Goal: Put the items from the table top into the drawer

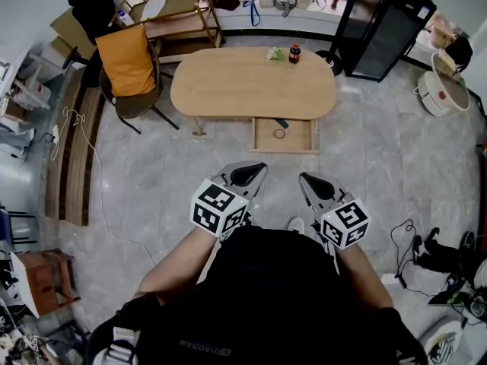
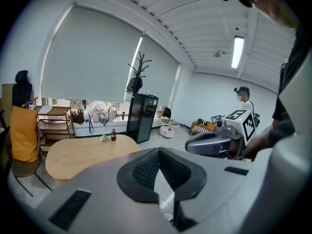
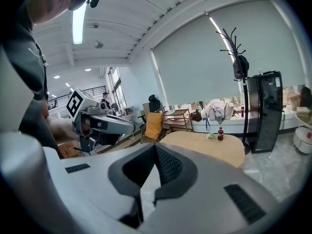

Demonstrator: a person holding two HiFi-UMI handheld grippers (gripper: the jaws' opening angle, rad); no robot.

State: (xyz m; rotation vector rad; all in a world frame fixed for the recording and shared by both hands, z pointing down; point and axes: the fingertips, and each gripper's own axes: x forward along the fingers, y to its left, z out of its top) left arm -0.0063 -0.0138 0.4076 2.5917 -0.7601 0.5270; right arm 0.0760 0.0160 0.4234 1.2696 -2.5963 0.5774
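Note:
A cola bottle (image 1: 294, 52) and a green packet (image 1: 275, 53) stand at the far edge of the oval wooden table (image 1: 243, 90). Beneath the near edge, the drawer (image 1: 262, 137) is pulled out, with a small ring (image 1: 280, 134) and a dark item (image 1: 281, 123) inside. My left gripper (image 1: 246, 176) and right gripper (image 1: 314, 182) are held close to my body, well short of the table, both shut and empty. The left gripper view shows its jaws (image 2: 159, 152) closed, with the bottle (image 2: 113, 135) far off. In the right gripper view, the bottle (image 3: 220, 134) is seen beyond the closed jaws (image 3: 155, 147).
A chair with an orange cover (image 1: 128, 63) stands left of the table, and a wooden shelf (image 1: 179, 12) is behind it. A black cabinet (image 1: 384, 25) and a white appliance (image 1: 443, 93) are at the right. Cables (image 1: 407, 238) lie on the floor to my right.

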